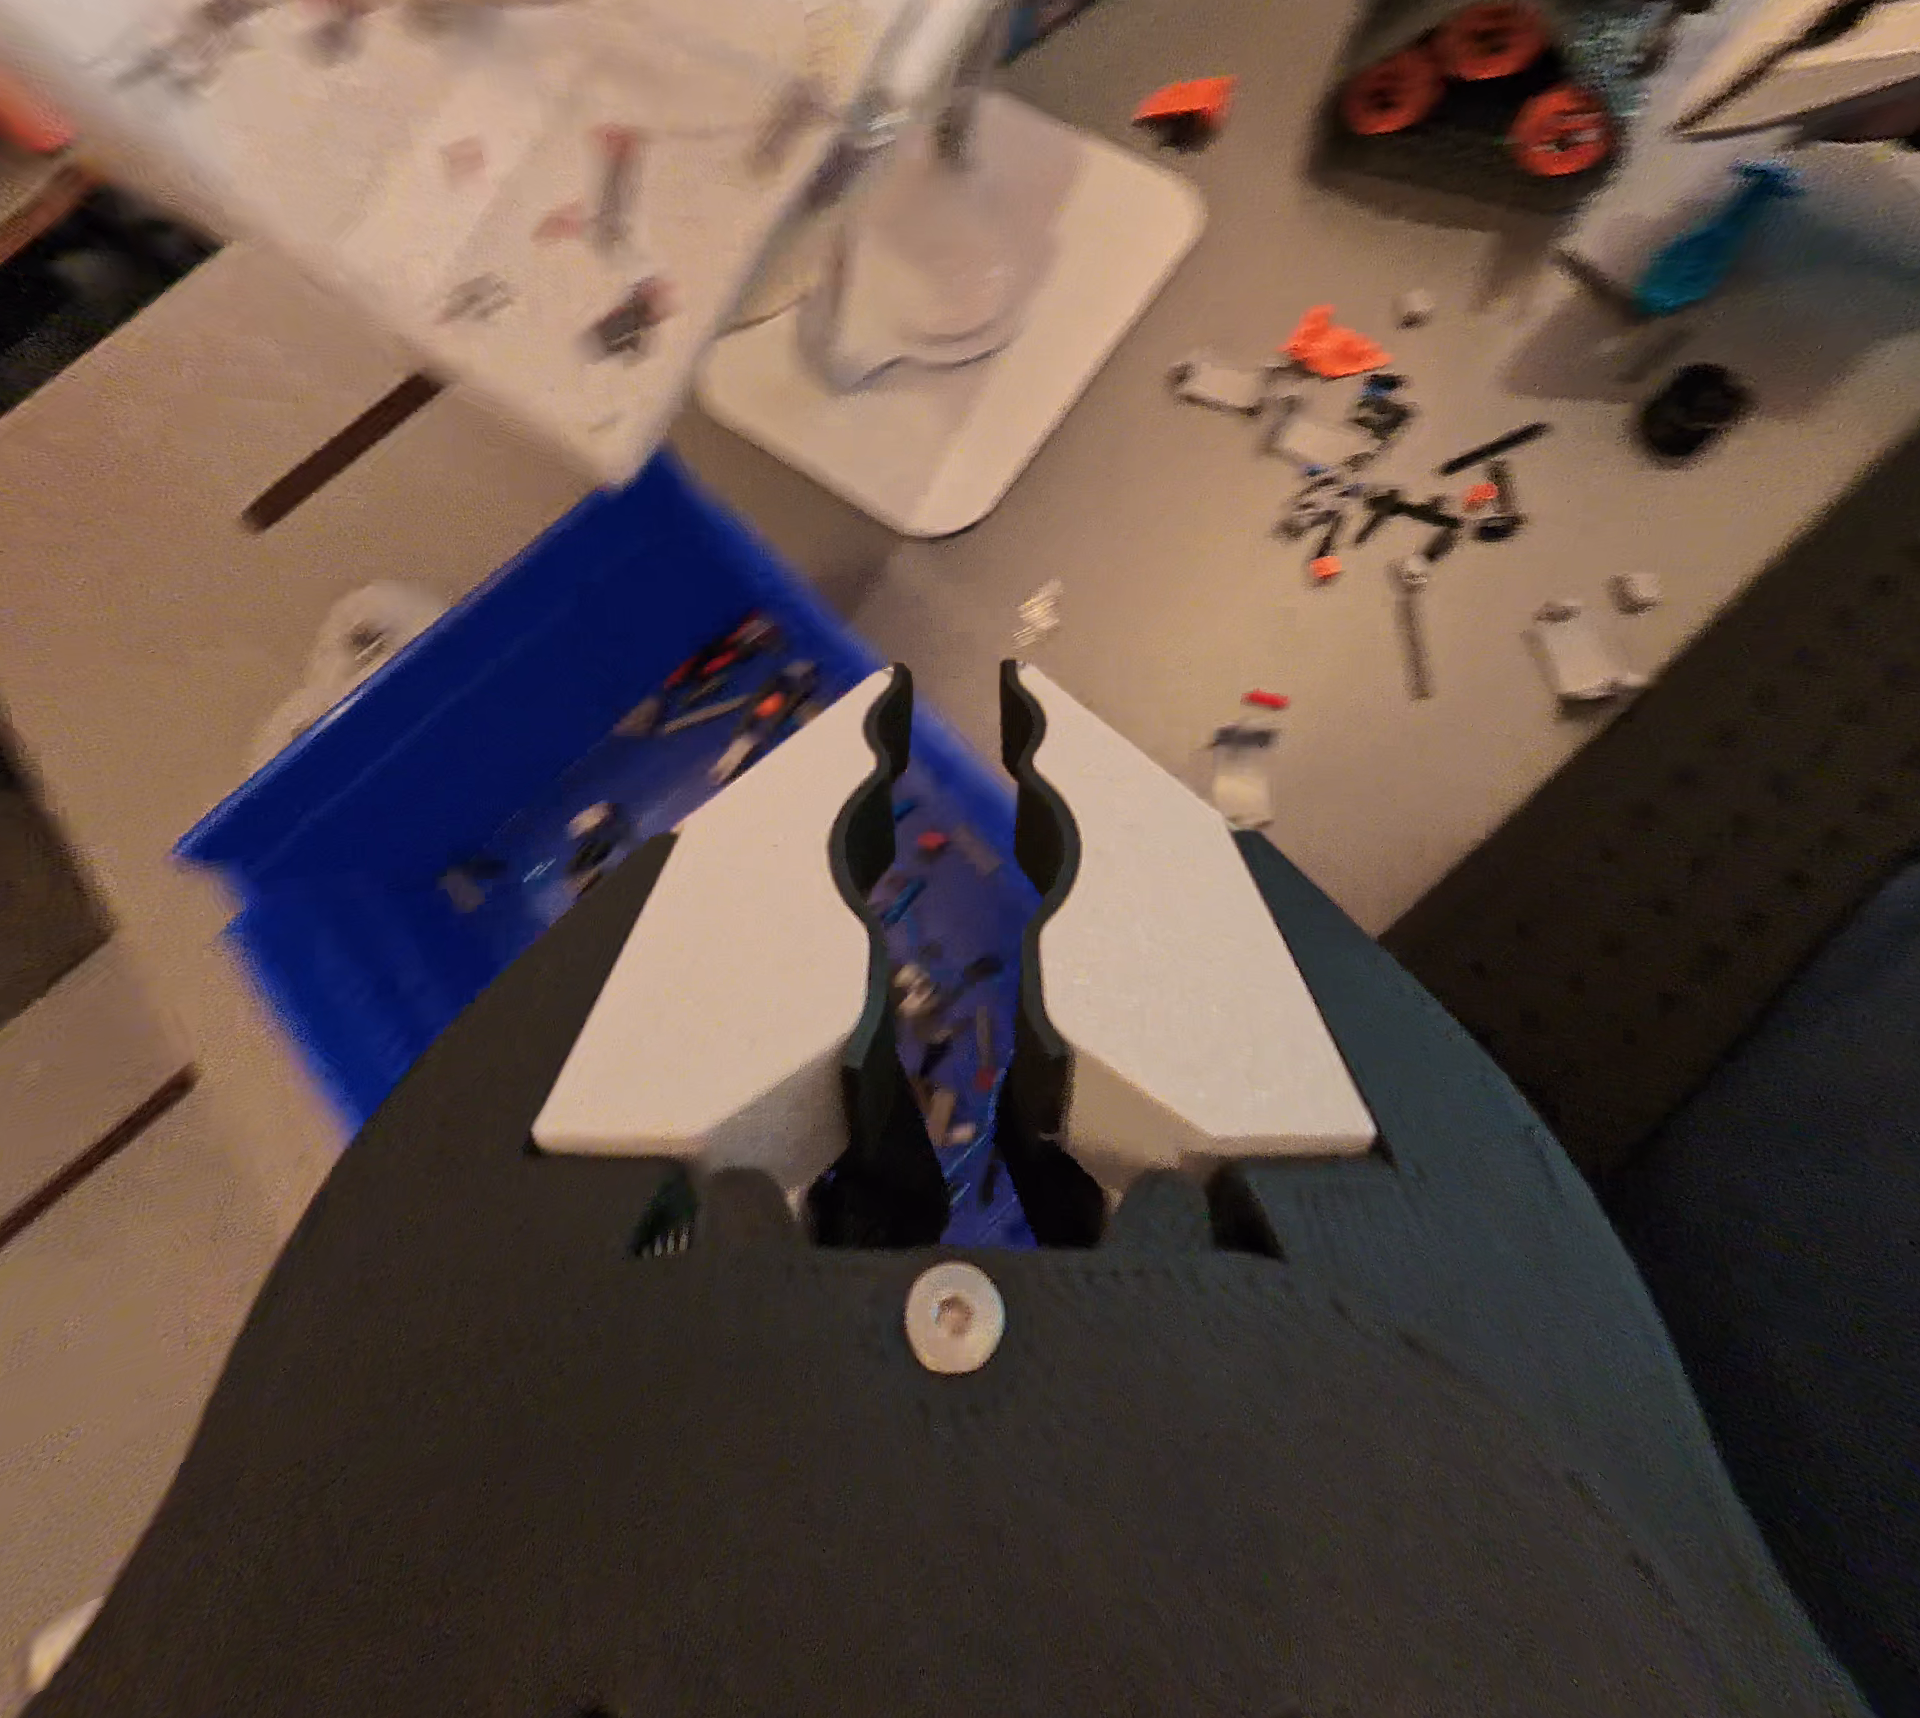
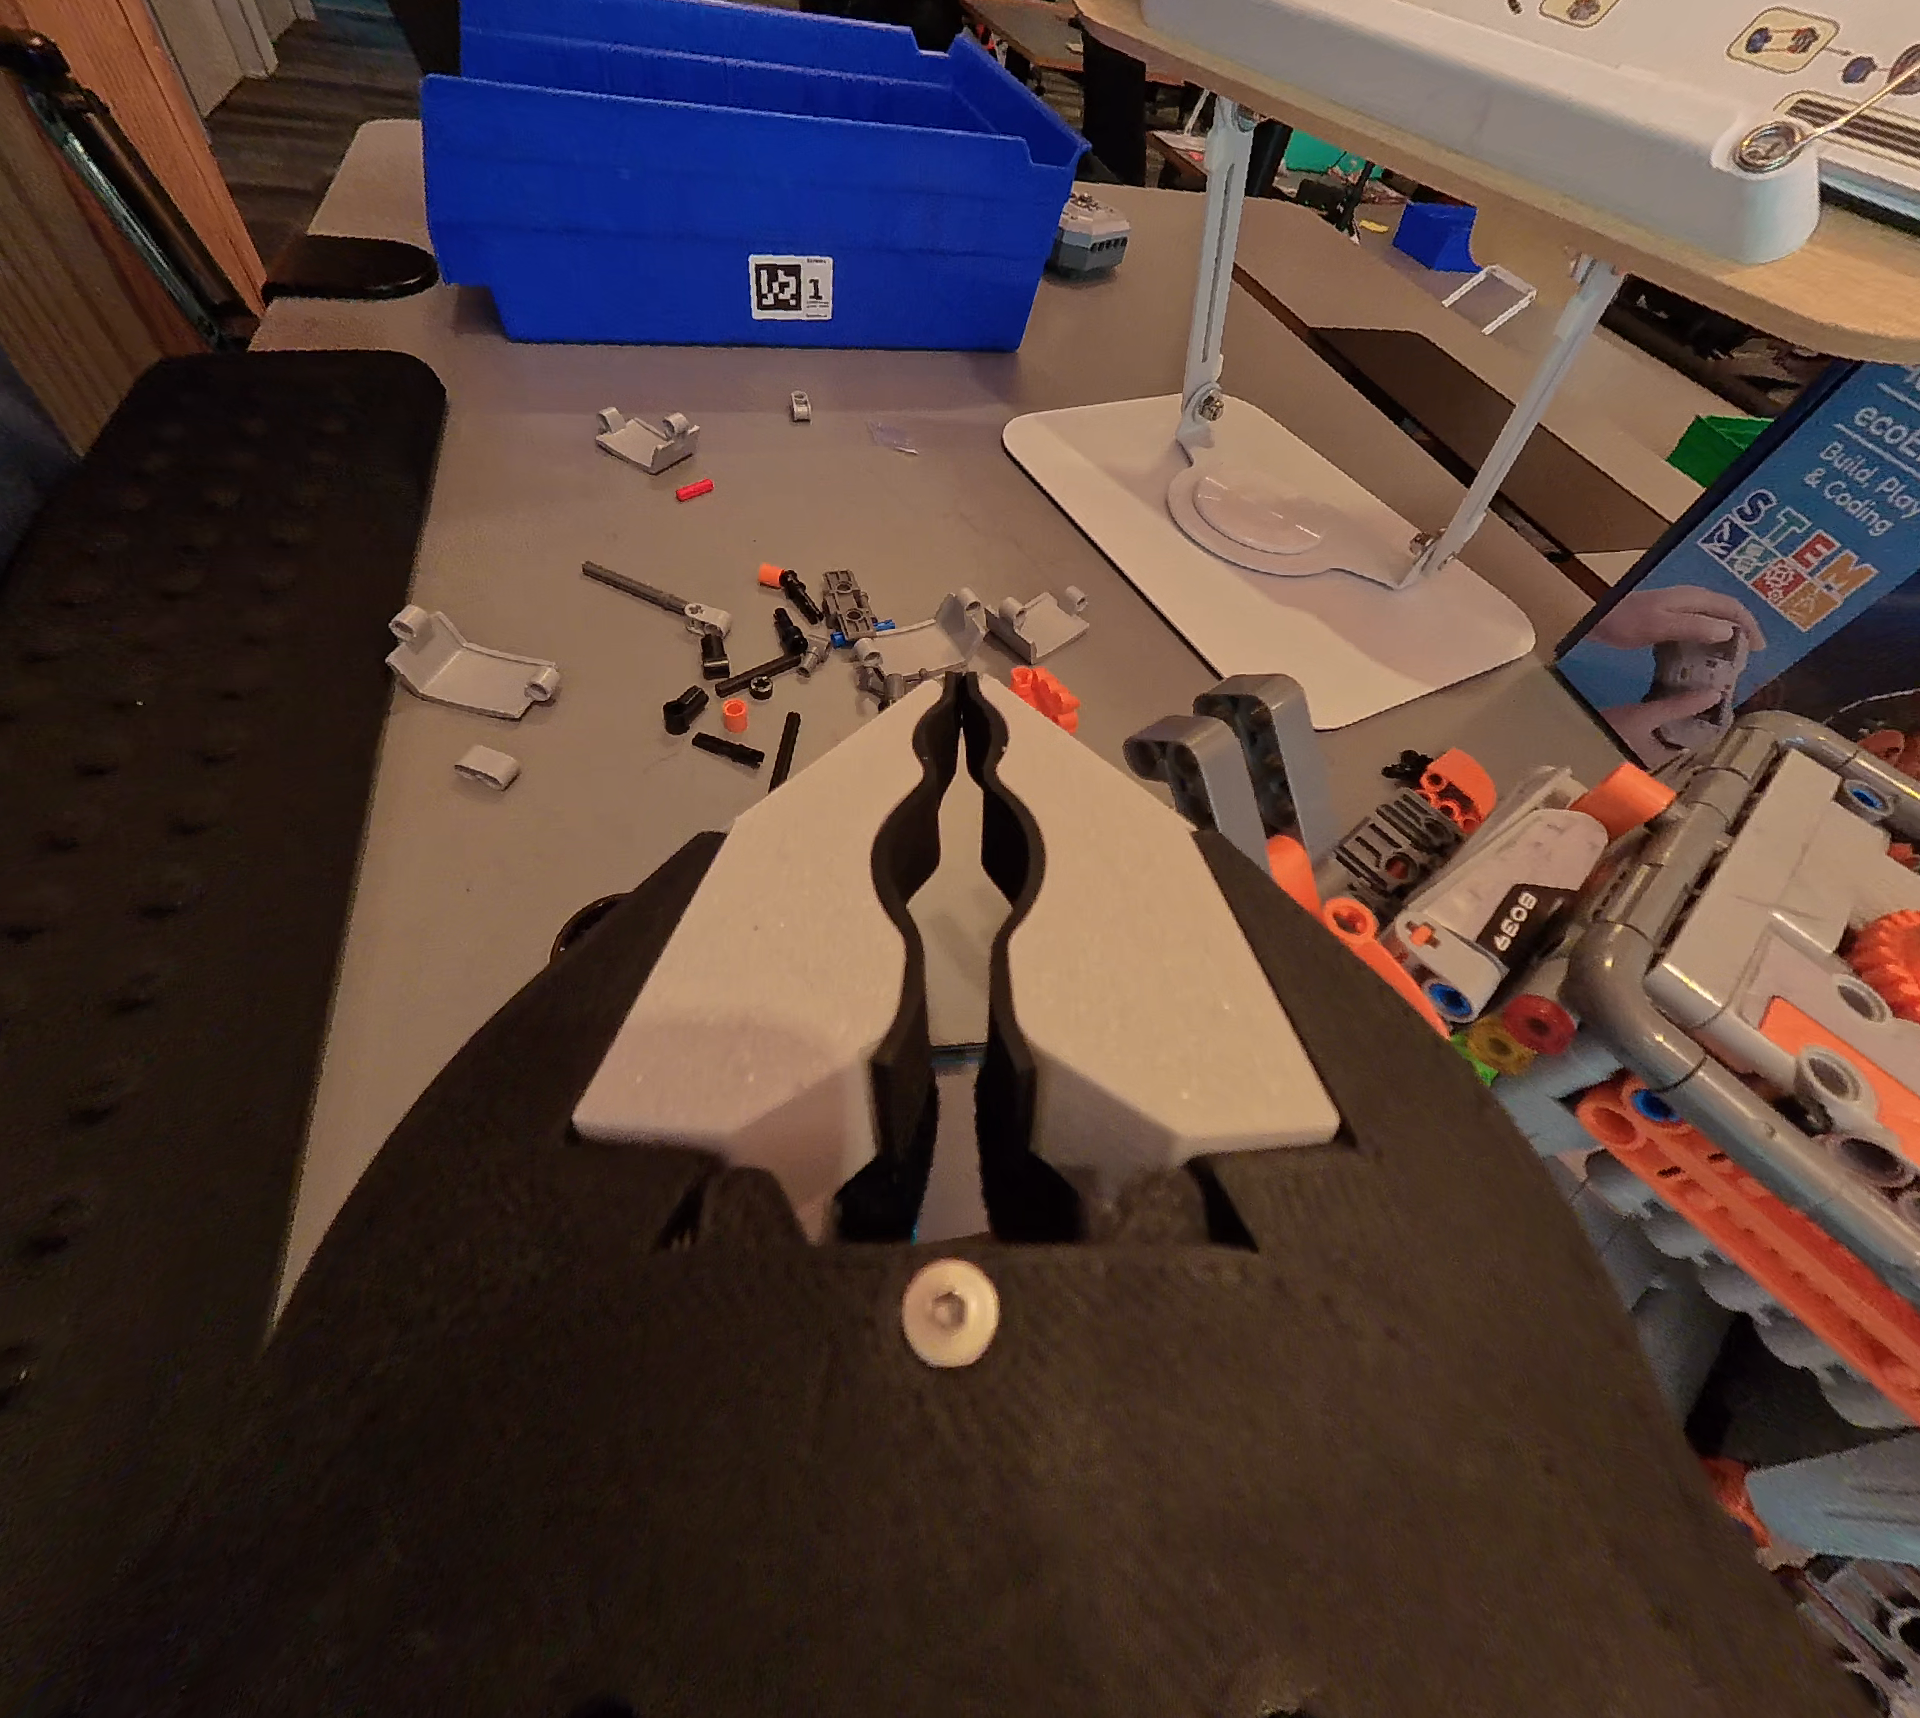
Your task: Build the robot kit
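Two grippers over a table strewn with building parts

The left gripper hangs above the blue bin with its fingers a narrow gap apart and nothing between them; small parts lie in the bin, though this view is blurred. The right gripper has its tips pressed together, seemingly empty, just near of the heap of loose parts on the grey table. The bin sits at the far side, long axis running left to right. A dark grey axle lies flat, pointing from far left to near right. A book stand stands far right, a half-built model near right.
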A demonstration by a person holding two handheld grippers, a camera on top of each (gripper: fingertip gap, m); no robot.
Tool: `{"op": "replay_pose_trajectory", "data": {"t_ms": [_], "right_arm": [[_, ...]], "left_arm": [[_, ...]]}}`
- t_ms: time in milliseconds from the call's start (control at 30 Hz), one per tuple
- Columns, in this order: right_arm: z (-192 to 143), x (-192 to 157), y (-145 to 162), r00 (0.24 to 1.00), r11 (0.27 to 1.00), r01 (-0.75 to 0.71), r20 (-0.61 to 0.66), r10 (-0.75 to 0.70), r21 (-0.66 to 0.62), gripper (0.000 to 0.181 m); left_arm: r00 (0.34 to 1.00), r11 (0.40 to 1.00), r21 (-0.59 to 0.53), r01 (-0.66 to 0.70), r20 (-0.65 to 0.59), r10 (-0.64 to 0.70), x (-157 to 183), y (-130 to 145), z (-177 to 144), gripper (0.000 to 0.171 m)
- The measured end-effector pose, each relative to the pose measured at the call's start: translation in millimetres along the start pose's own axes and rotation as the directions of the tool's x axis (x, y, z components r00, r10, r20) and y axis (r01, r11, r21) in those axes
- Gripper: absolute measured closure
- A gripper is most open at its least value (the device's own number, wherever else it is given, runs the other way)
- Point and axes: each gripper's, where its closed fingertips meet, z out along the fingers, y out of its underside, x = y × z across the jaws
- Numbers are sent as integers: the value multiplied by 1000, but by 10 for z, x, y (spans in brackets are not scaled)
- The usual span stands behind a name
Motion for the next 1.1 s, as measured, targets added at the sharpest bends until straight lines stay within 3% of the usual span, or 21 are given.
{"op": "replay_pose_trajectory", "data": {"t_ms": [133, 333, 533, 667, 833, 1100], "right_arm": [[20, 8, 33, 1000, 1000, -6, 0, 6, -11, 181], [28, 10, 71, 1000, 1000, -8, -1, 8, -24, 181], [19, 48, 105, 1000, 999, -20, -11, 20, -30, 181], [27, 55, 135, 1000, 999, -25, -13, 24, -40, 181], [36, 68, 161, 999, 998, -36, -10, 35, -42, 181], [45, 101, 138, 998, 998, -58, 7, 58, 6, 181]], "left_arm": [[985, 994, -50, 93, 148, -85, -599, 370, -336, 156], [967, 966, -164, 199, 190, -167, -898, 892, -284, 155], [978, 933, -296, 206, 96, -185, -749, 1240, -129, 155], [965, 887, -380, 261, 135, -226, -788, 1541, -197, 157], [969, 882, -402, 246, 81, -233, -665, 1662, -171, 158], [973, 911, -388, 138, -117, -197, -282, 1590, 195, 157]]}}
